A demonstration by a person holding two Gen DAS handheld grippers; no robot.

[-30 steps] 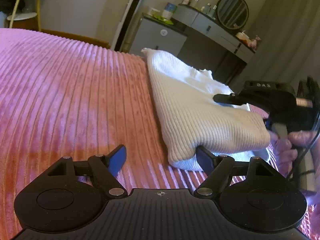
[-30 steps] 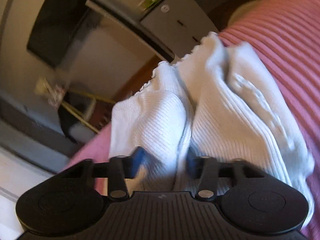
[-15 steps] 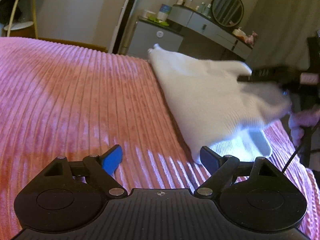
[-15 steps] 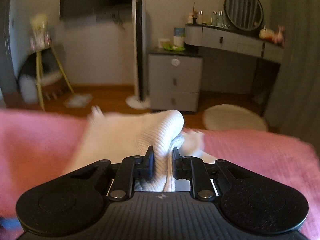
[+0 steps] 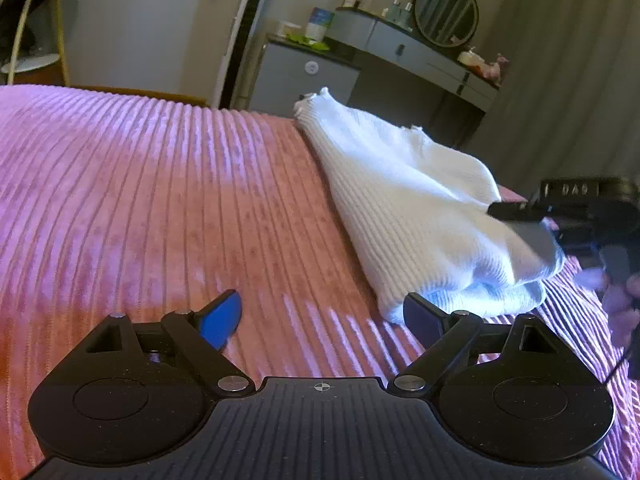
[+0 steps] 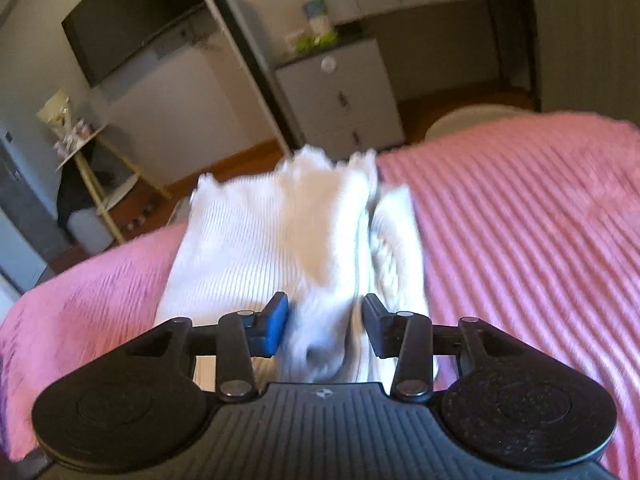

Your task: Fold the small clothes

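Observation:
A white ribbed knit garment (image 5: 404,208) lies folded lengthwise on the pink corduroy bedspread (image 5: 160,200). My left gripper (image 5: 322,314) is open and empty, low over the bedspread just left of the garment's near end. My right gripper (image 6: 322,326) has its jaws parted, with a bunch of the white garment (image 6: 320,248) lying between the fingers; the view is blurred by motion. The right gripper also shows in the left wrist view (image 5: 520,216) at the garment's right edge.
The bedspread's far edge drops to a wooden floor (image 6: 240,156). Beyond stand a grey drawer cabinet (image 5: 304,76), a dresser with a round mirror (image 5: 444,12), a dark curtain (image 5: 568,60), a yellow-legged shelf (image 6: 92,184) and a wall TV (image 6: 132,16).
My right gripper lifted the garment's edge while shut on it, lowered it back onto the pile, and its jaws have parted. My left gripper stayed open and drew back slightly.

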